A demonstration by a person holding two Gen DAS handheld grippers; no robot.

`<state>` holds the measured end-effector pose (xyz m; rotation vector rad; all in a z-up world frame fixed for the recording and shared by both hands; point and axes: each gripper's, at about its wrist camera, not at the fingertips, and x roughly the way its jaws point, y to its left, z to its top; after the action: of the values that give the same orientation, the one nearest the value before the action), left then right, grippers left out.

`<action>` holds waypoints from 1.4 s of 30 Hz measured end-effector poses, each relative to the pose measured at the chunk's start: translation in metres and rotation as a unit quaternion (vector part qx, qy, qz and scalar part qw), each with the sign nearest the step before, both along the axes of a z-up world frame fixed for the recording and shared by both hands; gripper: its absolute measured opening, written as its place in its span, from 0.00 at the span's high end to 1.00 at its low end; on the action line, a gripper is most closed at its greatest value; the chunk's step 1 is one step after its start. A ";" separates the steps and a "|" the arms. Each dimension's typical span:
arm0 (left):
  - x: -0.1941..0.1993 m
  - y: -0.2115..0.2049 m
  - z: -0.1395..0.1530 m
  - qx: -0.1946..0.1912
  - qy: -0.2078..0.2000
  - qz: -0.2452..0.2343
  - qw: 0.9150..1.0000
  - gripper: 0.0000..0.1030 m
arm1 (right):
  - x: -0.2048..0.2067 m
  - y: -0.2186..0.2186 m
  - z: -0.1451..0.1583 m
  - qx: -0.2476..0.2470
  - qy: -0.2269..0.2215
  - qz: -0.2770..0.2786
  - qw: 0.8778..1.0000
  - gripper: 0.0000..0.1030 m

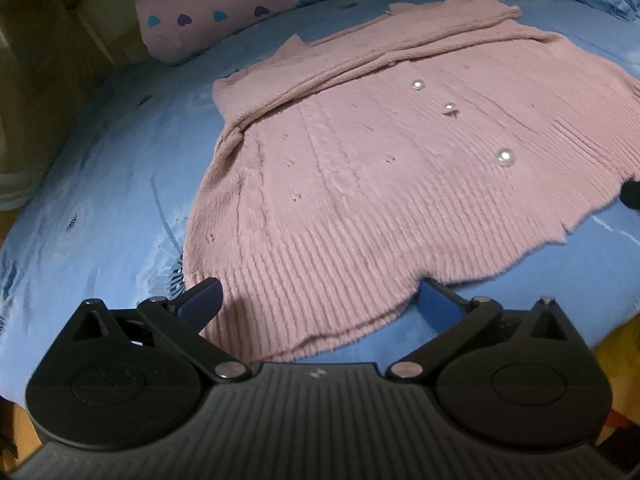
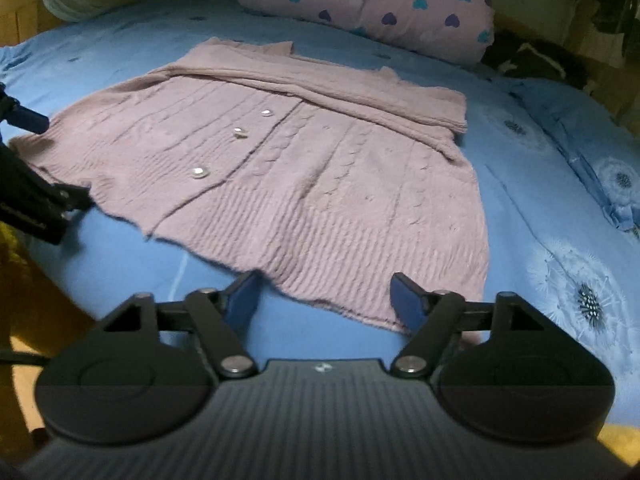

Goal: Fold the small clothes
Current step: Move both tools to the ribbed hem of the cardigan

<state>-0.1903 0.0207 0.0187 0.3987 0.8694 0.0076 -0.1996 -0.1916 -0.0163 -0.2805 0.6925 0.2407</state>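
Both grippers — left (image 1: 320, 300), right (image 2: 324, 300) — jaws spread, empty, at pink cardigan (image 1: 380, 184) hem.

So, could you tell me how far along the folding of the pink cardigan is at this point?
Done: the pink cardigan lies flat on the blue bedsheet, its sleeves folded across the top. In hand: the left gripper and right gripper stand open at the ribbed hem, gripping nothing. Left: grasping the hem and folding the body up.
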 end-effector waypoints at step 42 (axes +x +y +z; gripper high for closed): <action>0.001 0.011 -0.016 -0.061 -0.039 0.043 0.996 0.00 | 0.006 -0.002 -0.022 0.052 -0.070 -0.062 0.994 0.36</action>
<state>-0.1889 0.0319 0.0023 0.2455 0.8054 0.0486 -0.1933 -0.1940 -0.0383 -0.1516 0.5535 0.1366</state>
